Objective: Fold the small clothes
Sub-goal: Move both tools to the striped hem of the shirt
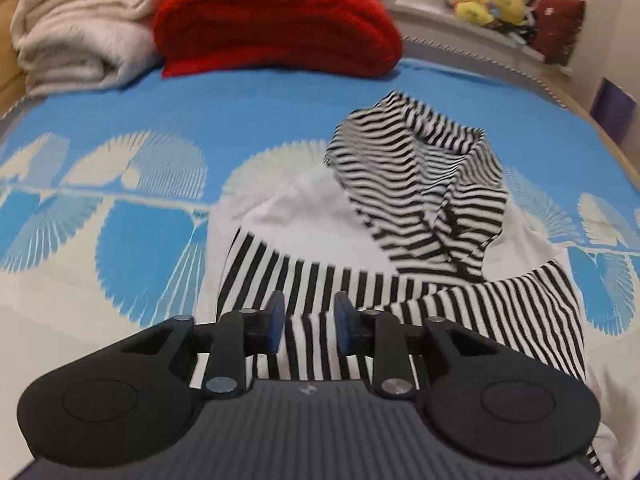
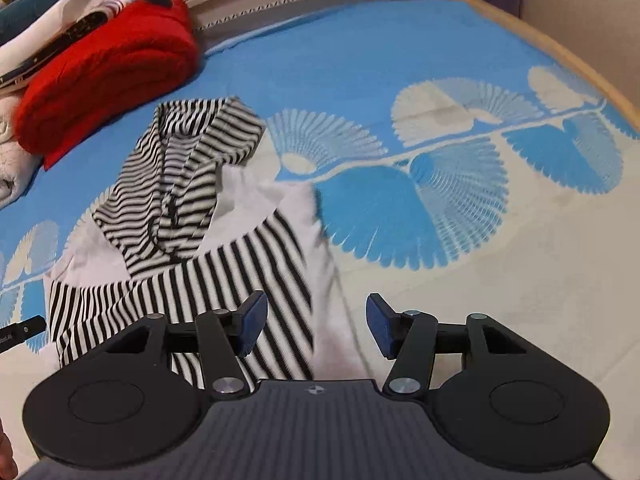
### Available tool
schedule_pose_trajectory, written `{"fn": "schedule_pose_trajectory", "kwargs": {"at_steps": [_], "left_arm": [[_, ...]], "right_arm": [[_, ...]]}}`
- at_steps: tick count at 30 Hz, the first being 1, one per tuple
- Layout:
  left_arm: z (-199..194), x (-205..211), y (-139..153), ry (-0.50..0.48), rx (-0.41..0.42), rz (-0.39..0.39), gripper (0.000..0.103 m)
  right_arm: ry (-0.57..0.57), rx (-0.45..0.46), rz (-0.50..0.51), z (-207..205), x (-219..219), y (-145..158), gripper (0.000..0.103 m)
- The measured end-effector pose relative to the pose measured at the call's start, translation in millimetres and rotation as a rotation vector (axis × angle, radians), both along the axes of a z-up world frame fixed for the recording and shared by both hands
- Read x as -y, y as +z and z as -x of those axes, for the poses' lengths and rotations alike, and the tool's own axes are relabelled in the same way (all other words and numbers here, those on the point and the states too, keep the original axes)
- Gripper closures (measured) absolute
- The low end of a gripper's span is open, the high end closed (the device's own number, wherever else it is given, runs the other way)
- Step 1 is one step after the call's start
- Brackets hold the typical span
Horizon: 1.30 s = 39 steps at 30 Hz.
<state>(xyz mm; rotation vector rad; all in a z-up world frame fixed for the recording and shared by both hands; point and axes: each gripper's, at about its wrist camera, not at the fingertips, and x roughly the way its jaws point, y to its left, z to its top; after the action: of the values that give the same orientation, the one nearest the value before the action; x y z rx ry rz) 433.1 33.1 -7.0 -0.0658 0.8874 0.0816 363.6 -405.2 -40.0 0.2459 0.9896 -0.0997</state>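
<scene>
Lying rumpled on the blue-and-cream patterned bedspread (image 1: 120,92): a black-and-white striped hooded garment (image 1: 420,184). Left hand-held gripper (image 1: 308,322) and right hand-held gripper (image 2: 316,326) hover above it, jaws apart, empty.

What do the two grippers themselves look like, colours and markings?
Both look alike. The left gripper and right gripper have matte black linkage arms with silver pivot bolts, round black side housings, blue-padded fingers, and a ribbed dark grey body bearing a small white mark. No cables or sleeves show.

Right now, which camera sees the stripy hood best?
The left wrist view: the striped hood sits near the middle there, its opening facing the camera. The right wrist view shows it off to the left, seen more from the side.
</scene>
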Motion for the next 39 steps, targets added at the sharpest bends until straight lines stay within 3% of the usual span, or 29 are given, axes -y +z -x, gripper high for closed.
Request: {"fn": "schedule_pose_trajectory", "kwargs": {"at_steps": [6, 14, 21, 23, 27, 29, 33, 35, 36, 37, 39], "left_arm": [[-47.2, 4.5, 5.8, -0.042, 0.028, -0.029, 0.087], [-196.0, 11.5, -1.0, -0.055, 0.063, 0.032, 0.087], [-317.8, 10.4, -43.8, -0.043, 0.045, 0.102, 0.087], [-342.6, 6.0, -56.7, -0.004, 0.047, 0.130, 0.082], [-379.5, -4.3, -80.6, 0.100, 0.004, 0.231, 0.057], [-391.1, -3.5, -89.1, 0.139, -0.011, 0.226, 0.055], [-408.3, 6.9, -102.9, 0.072, -0.062, 0.232, 0.053], [-412.5, 16.2, -106.9, 0.017, -0.078, 0.183, 0.058], [-412.0, 21.6, -106.4, -0.012, -0.068, 0.143, 0.081], [-410.5, 26.2, -105.6, -0.054, -0.064, 0.122, 0.098], [-402.4, 31.7, -98.7, -0.106, -0.029, 0.076, 0.098]], "right_arm": [[0.010, 0.007, 0.081, -6.0, 14.8, 4.5, 0.046], [0.007, -0.023, 0.125, -11.3, 23.6, -7.8, 0.046], [-0.013, -0.051, 0.148, -19.2, 25.6, -21.6, 0.046], [-0.012, -0.056, 0.154, -21.1, 25.0, -24.2, 0.046], [0.008, -0.070, 0.169, -24.7, 20.6, -30.7, 0.046], [0.014, -0.073, 0.170, -25.9, 19.1, -32.0, 0.046], [-0.005, -0.070, 0.165, -26.8, 20.4, -32.1, 0.046], [-0.003, -0.069, 0.168, -27.1, 19.4, -32.2, 0.046], [0.000, -0.069, 0.169, -27.0, 18.5, -32.1, 0.046], [0.002, -0.068, 0.167, -27.0, 18.2, -31.8, 0.046], [0.003, -0.064, 0.163, -26.6, 18.2, -30.4, 0.046]]}}
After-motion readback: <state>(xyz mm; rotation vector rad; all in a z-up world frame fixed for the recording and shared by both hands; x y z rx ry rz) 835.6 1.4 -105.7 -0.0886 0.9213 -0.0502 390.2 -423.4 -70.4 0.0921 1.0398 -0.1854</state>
